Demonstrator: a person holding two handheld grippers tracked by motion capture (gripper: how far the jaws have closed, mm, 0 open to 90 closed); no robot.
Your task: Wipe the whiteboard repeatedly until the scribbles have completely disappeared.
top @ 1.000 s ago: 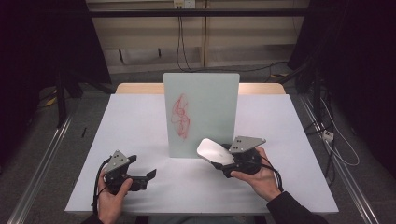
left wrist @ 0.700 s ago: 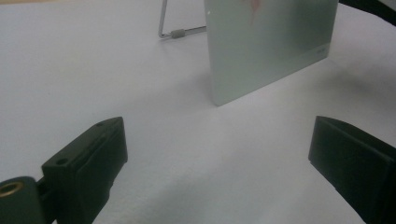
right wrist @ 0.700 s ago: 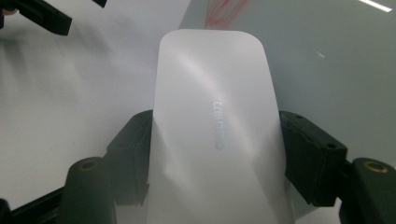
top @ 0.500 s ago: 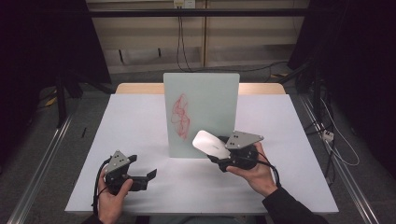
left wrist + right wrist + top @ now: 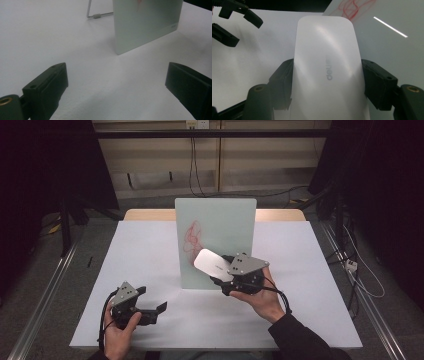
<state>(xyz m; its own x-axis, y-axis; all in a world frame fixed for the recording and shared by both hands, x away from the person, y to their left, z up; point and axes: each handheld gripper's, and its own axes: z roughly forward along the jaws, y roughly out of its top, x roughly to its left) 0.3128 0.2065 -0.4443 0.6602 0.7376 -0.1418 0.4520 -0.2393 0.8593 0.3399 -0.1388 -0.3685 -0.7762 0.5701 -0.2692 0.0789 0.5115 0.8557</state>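
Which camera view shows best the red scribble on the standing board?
The high view: the whole red scribble shows on the upright board. The right gripper view catches its part above the white eraser; the left gripper view shows a red trace at the top edge.

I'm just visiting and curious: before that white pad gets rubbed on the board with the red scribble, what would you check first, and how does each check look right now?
1. Eraser gripped firmly: ok, the right gripper has both jaws clamped on its sides.
2. Eraser lined up with the red scribble: ok, it sits just beside and below the marks.
3. Eraser face touching the board: cannot tell from these angles.
4. Board standing upright: ok, on its wire stand.
5. Left gripper out of the way: ok, open, low on the table, apart from the board.
6. Board braced against pushing: not ok, nothing holds it.
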